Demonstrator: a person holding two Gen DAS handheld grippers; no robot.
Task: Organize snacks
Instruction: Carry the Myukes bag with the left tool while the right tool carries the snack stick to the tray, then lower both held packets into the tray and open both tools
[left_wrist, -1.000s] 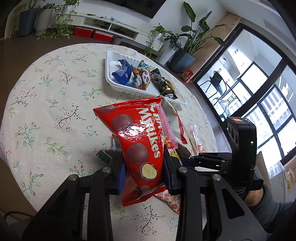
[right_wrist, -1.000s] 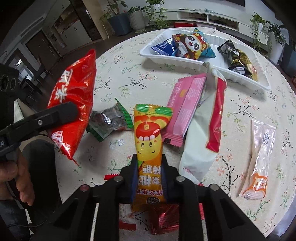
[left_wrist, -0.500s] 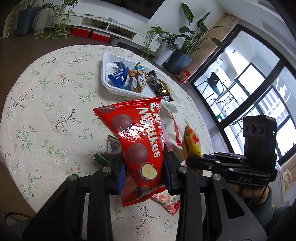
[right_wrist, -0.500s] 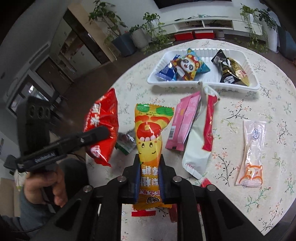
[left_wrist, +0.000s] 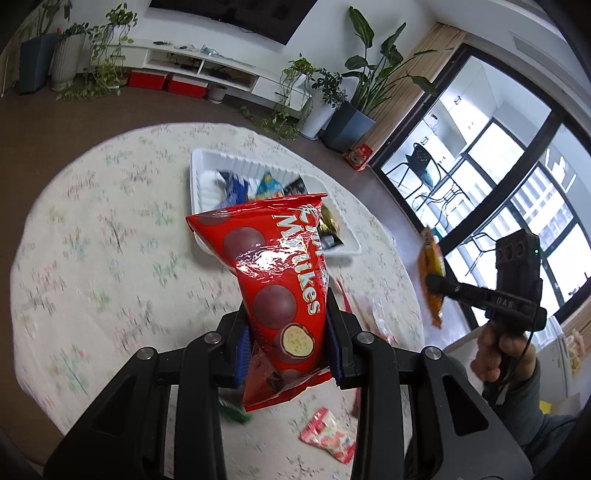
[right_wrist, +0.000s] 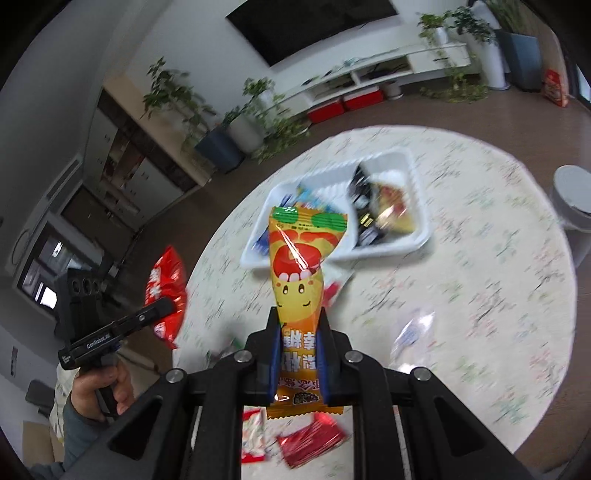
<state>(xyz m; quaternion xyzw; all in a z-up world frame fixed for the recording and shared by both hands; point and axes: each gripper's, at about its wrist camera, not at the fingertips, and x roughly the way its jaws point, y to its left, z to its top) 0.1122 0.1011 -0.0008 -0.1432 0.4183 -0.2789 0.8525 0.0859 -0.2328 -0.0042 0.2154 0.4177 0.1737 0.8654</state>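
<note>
My left gripper (left_wrist: 288, 343) is shut on a red chocolate-ball bag (left_wrist: 273, 273) and holds it high above the round table. My right gripper (right_wrist: 298, 350) is shut on a tall orange snack packet (right_wrist: 299, 277), also lifted high. The white tray (left_wrist: 199, 177) lies at the far side of the table with several snacks in it; it also shows in the right wrist view (right_wrist: 417, 173). The right gripper with its orange packet (left_wrist: 430, 273) shows at the right of the left wrist view. The left gripper with the red bag (right_wrist: 168, 291) shows at the left of the right wrist view.
A floral cloth covers the round table (left_wrist: 92, 240). Loose snacks lie near its front edge: a red-white packet (left_wrist: 332, 439), a red wrapper (right_wrist: 314, 439), a clear packet (right_wrist: 410, 332). A white bin (right_wrist: 572, 206) stands beside the table. Plants and a TV shelf line the far wall.
Both grippers have risen well above the table with their snacks held. The table and tray look smaller and farther away, and the view is motion-blurred.
</note>
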